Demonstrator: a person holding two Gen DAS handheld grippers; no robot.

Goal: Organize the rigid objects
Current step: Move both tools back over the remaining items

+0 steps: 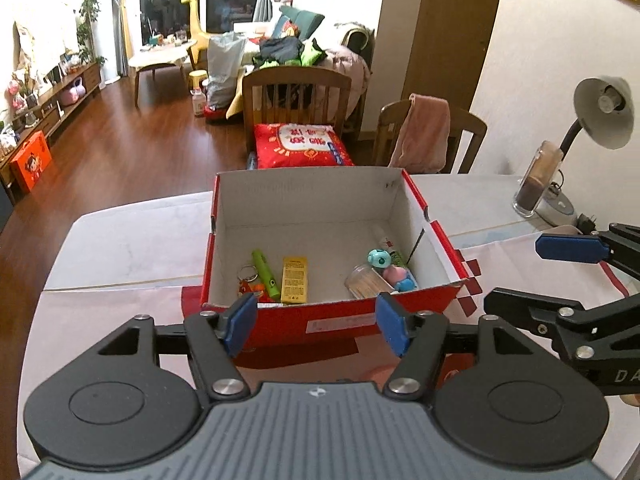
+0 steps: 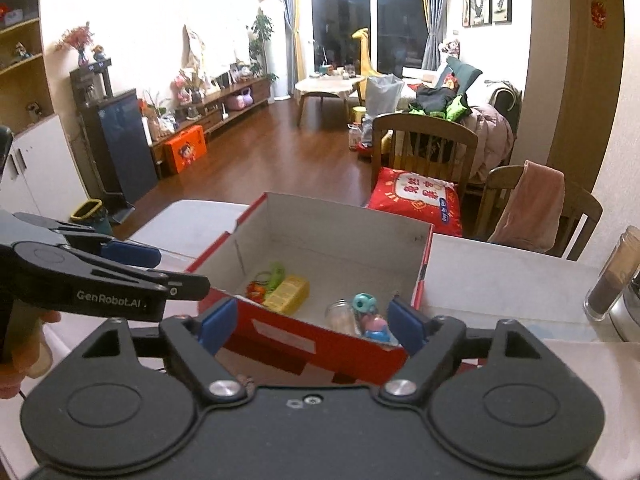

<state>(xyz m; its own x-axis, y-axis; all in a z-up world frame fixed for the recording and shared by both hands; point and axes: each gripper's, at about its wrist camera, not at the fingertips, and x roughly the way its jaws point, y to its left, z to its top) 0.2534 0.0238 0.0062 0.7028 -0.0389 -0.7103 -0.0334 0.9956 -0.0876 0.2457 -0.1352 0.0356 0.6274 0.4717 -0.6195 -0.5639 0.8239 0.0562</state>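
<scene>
Just beyond both open fingers [image 1: 390,330] sits box [image 1: 332,316].

My left wrist view sat just behind the left gripper [image 1: 316,326], tilted down over the near wall of the red box [image 1: 320,322], close in, facing across the table [image 1: 120,240] toward the wooden chair [image 1: 296,92] and living room. My right wrist view looked from behind the right gripper [image 2: 312,326], same downward tilt, angled at the box's near right corner. Each view caught the other gripper at its edge. Both shared the box interior, yellow carton [image 1: 294,280], red cushion [image 1: 302,146], chairs, giraffe [image 1: 196,28] and window.
</scene>
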